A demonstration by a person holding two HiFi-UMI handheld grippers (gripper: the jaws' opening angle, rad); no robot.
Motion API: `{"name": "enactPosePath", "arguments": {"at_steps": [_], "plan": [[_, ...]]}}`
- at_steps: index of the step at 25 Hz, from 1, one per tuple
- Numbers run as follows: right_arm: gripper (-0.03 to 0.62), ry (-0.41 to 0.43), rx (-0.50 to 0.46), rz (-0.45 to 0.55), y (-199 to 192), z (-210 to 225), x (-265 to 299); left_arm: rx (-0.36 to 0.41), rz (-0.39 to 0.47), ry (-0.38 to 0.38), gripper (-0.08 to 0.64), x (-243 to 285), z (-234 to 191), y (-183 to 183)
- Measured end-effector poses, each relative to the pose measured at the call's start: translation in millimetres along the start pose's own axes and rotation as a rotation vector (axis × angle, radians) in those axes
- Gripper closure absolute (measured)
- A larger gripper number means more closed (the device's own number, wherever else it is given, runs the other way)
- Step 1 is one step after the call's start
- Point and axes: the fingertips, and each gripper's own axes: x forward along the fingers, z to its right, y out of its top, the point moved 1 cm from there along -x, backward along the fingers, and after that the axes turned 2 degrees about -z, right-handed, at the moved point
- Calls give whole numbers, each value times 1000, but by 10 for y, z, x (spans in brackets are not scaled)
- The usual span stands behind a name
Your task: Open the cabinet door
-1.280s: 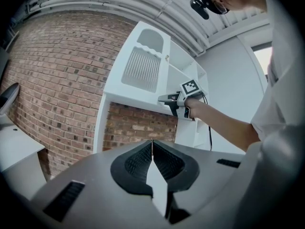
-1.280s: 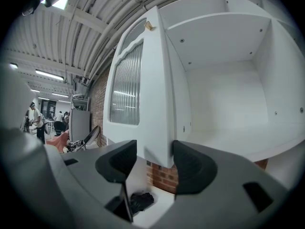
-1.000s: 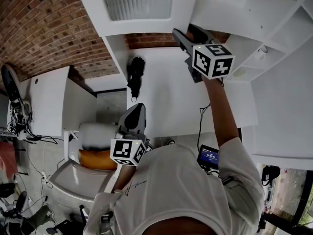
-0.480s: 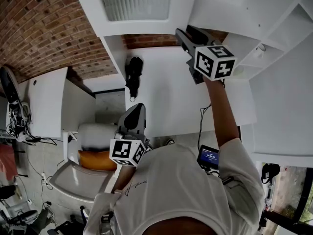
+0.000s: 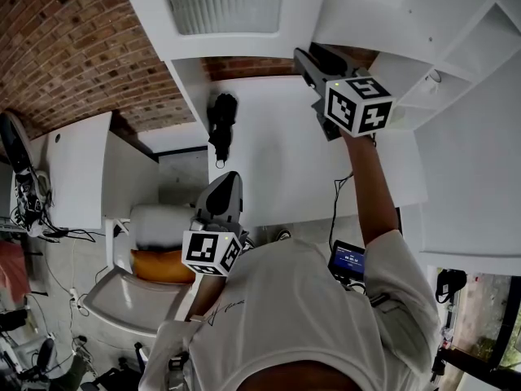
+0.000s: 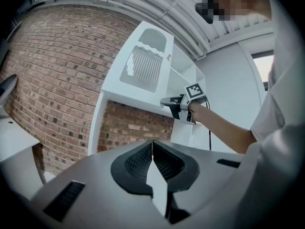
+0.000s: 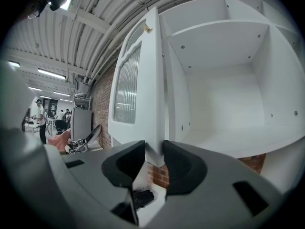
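The white cabinet door (image 5: 228, 6) with a ribbed glass pane stands partly swung out from the open white cabinet (image 5: 456, 47). My right gripper (image 5: 313, 57) reaches level to the door's lower free edge. In the right gripper view the door (image 7: 138, 94) stands edge-on, its bottom corner between the jaws of the right gripper (image 7: 153, 159). The jaws have just been closing and both pads now press on that edge. My left gripper (image 5: 228, 182) hangs low over the desk, shut and holding nothing. In the left gripper view the left gripper (image 6: 152, 149) has its jaws together, and the right gripper (image 6: 167, 100) shows at the door.
A brick wall (image 5: 73, 47) runs behind the cabinet. Below lies a white desk top (image 5: 277, 177) with a black object (image 5: 223, 125) on it. Bare shelves (image 7: 224, 104) fill the open cabinet. An orange cushion (image 5: 163, 265) and a small screen (image 5: 348, 261) sit lower down.
The right gripper has crept slightly to the right at the door's edge. The door and the left gripper look unchanged.
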Motion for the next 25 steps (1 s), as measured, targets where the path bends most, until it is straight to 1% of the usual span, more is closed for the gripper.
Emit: {"name": "enactPosePath", "arguments": {"at_steps": [13,25], "plan": [[480,16,5,-3,-25,-106,-156,-1,0,-9,542,-69,50,-31],[489,27,10,-7,-22,-187,-228,-19,5,-16,543,-149,54,-5]]}}
